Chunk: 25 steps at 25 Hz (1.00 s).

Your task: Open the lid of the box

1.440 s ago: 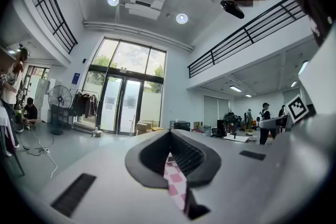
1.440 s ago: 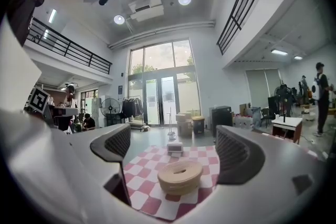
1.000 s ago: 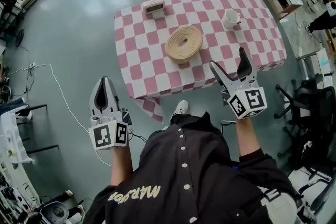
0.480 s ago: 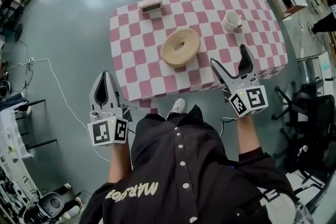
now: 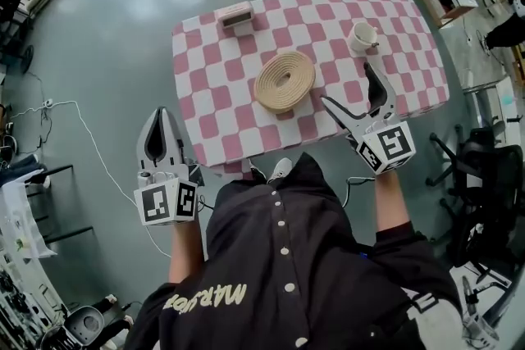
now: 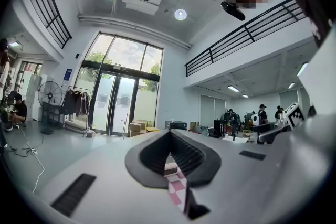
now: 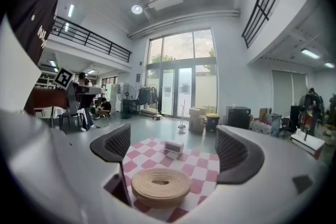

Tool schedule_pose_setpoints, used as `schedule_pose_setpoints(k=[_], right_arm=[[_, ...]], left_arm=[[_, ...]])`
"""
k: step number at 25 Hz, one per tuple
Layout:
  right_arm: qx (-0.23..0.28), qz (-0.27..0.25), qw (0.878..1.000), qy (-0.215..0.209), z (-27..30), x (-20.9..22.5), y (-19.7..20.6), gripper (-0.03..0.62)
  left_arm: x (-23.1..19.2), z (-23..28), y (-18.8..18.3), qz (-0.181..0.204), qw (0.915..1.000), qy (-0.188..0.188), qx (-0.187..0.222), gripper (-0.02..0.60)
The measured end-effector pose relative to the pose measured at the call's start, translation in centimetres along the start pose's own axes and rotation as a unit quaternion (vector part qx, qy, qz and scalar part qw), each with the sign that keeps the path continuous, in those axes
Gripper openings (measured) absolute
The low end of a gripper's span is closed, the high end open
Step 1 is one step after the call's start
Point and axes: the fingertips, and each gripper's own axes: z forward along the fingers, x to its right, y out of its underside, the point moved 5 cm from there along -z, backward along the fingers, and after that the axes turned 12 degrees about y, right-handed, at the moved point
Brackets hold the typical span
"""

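In the head view, the desk [image 5: 215,145] wears a pink-and-white checked cloth. The box [image 5: 236,15] sits near its far left corner with the lid on, a coiled mat [image 5: 285,81] lies near the middle, and a cup [image 5: 362,35] stands toward the far right. The left gripper [image 5: 162,123] hangs over the floor off the desk's near left corner, jaws together. The right gripper [image 5: 347,84] is over the near right edge, jaws spread wide, touching nothing. In the left gripper view, the left gripper [image 6: 169,135] has its jaws meeting at the tips and holding nothing. In the right gripper view, the right gripper [image 7: 176,149] has its jaws wide apart and empty, with the mat [image 7: 160,184] and box [image 7: 173,148] well beyond them.
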Motion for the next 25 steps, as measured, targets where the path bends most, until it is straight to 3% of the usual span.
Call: schedule_pose_setpoints(k=[9, 13, 20, 25], right_arm=[[-0.059, -0.041, 0.996, -0.055, 4.6, -2.2, 2.4, 0.494], [-0.086, -0.091, 0.987, -0.101, 6.0, -3.3, 3.9, 0.494], [-0.15, -0.193, 0.949, -0.201, 8.3, -5.3, 8.4, 0.494], [-0.195, -0.224, 0.92, -0.256, 9.6, -6.3, 11.8, 0.494]], left_arm=[[-3.6, -0.1, -0.6, -0.003, 0.9998, -0.015, 0.011, 0.011], [-4.5, -0.8, -0.3, -0.006, 0.9996, -0.026, 0.001, 0.011], [-4.9, -1.4, 0.7, -0.009, 0.9993, -0.032, -0.014, 0.011], [-5.3, -1.9, 1.2, -0.014, 0.9987, -0.043, -0.023, 0.011]])
